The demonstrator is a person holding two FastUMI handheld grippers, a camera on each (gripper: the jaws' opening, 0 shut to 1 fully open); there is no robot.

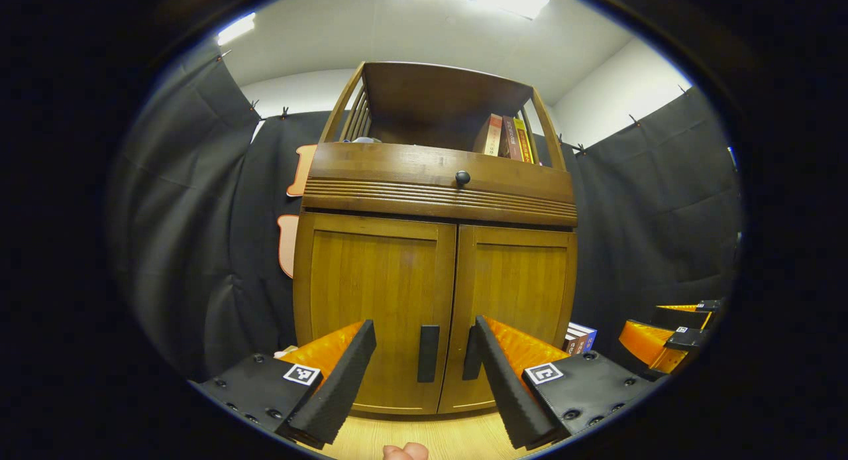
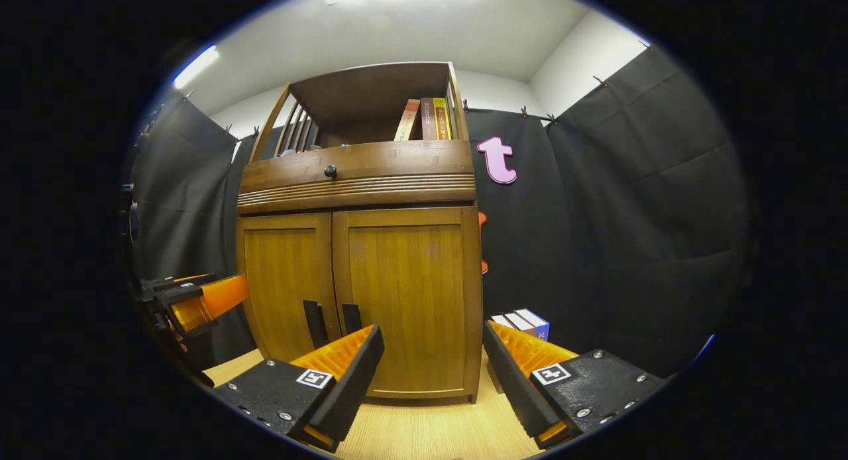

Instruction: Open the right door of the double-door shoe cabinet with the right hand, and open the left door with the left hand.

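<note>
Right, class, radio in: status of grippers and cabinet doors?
Left gripper open, right gripper open, both short of the cabinet. Left door and right door shut, handles untouched. Nothing blocking.

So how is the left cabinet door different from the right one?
The left door has its dark handle on its right edge; the right door has its handle on its left edge. In the left gripper view, the left door's handle sits between the left gripper fingers. Both doors are shut, brown wood, with upright handles.
</note>
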